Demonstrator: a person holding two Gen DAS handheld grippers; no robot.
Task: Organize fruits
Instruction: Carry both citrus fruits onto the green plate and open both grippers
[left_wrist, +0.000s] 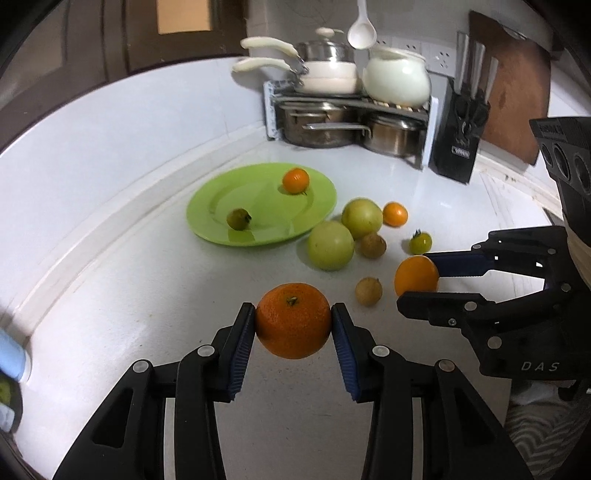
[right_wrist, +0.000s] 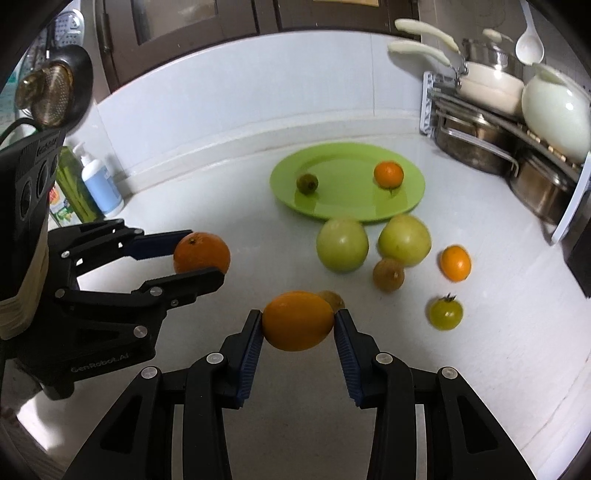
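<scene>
Left hand-held gripper (left_wrist: 293, 320) clamps a tangerine (left_wrist: 293, 319); right hand-held gripper (right_wrist: 298, 320) clamps an orange fruit (right_wrist: 297, 320). Green plate (left_wrist: 207, 210) at 11 o'clock on the surface (left_wrist: 110, 229).

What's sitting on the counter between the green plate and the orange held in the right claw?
Two big green fruits lie just off the plate, with a small brown fruit nearer the right gripper and its orange. The right wrist view shows it.

A white worktop (left_wrist: 110, 206) ran to a white tiled wall. Far right, a metal rack (left_wrist: 351, 101) held pots beside a black knife block (left_wrist: 461, 140); dark wooden cabinets (right_wrist: 192, 22) stood beyond.
</scene>
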